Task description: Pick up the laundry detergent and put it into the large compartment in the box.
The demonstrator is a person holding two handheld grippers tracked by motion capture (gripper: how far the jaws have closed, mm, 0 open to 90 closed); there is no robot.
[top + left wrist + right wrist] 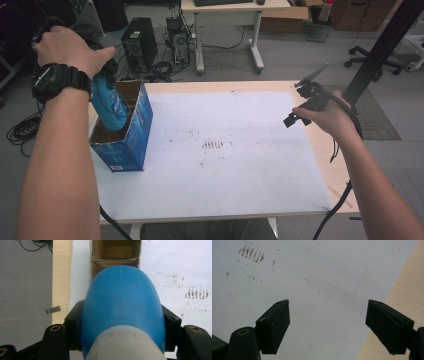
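The left tool [122, 340] gripped a blue bottle [108, 104] over the box [131, 145] mouth, the right tool [328, 325] hung released beside it; lowered off-centre, the bottle could catch the rim and tip the box.

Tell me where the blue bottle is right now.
In the high view the blue bottle is at the table's left, clamped in the left gripper and pointing down into the open blue cardboard box.

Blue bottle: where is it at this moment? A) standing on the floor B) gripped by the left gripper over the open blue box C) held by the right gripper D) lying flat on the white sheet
B: the left gripper clamps the blue bottle above the open blue box.
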